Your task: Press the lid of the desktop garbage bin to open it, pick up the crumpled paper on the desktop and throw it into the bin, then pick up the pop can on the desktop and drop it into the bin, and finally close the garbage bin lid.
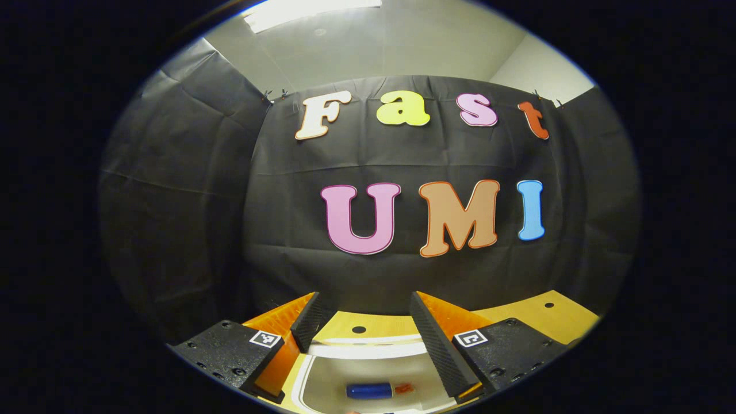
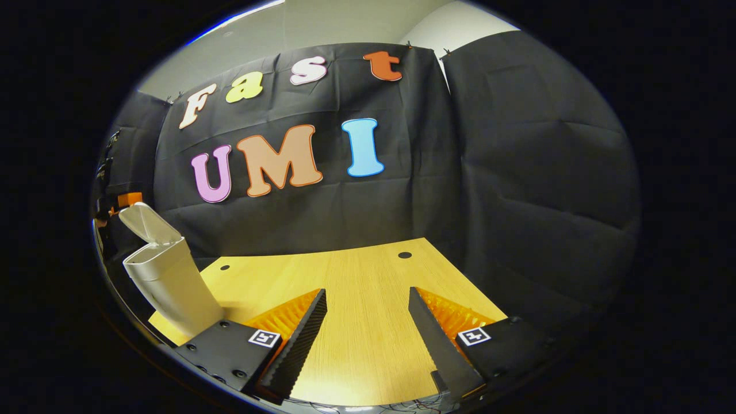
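We see our left gripper point(image 1: 363, 322) wide open above the open bin point(image 1: 322, 382), blue pop can point(image 1: 369, 391) inside, our right gripper point(image 2: 368, 319) open over the wooden table point(image 2: 368, 276), holding nothing, bin lid point(image 2: 144, 223) up at its left.

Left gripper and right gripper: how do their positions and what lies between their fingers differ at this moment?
The left gripper hangs over the open bin, with the blue can inside below it; the right gripper is over bare table. The right gripper view has the bin off to the side, lid up. Both are open and hold nothing.
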